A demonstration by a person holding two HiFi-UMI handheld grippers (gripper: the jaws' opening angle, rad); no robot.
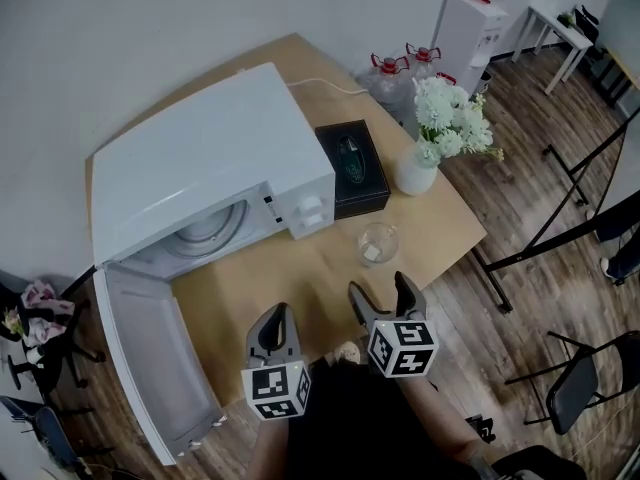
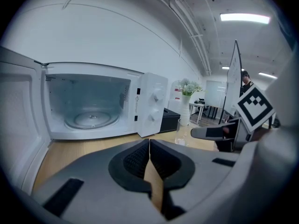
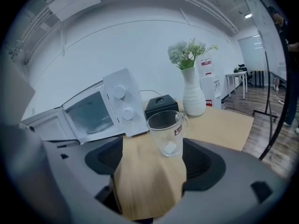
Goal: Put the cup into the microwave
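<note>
Pale wood makes up the table (image 1: 300,278) in this white-walled room, and a person stands at its near edge with a gripper in each hand. The right gripper (image 1: 380,290) has its jaws spread wide with nothing gripped. In the right gripper view the clear glass cup (image 3: 167,132) stands upright just ahead of the tips, lined up with the gap but untouched. The left gripper (image 1: 278,318) has its jaws pressed together on nothing – only bare wood shows beyond them.

Everything else sits around the white microwave (image 1: 210,158). The cup (image 1: 378,243) is on the table just off its front right corner, by the control knobs. The microwave's door (image 1: 150,358) hangs fully open on its left, and the glass turntable (image 2: 91,119) inside is bare. A black box (image 1: 352,166) sits against its right side, and beyond that a white vase (image 1: 415,173) of pale flowers (image 1: 450,118).
</note>
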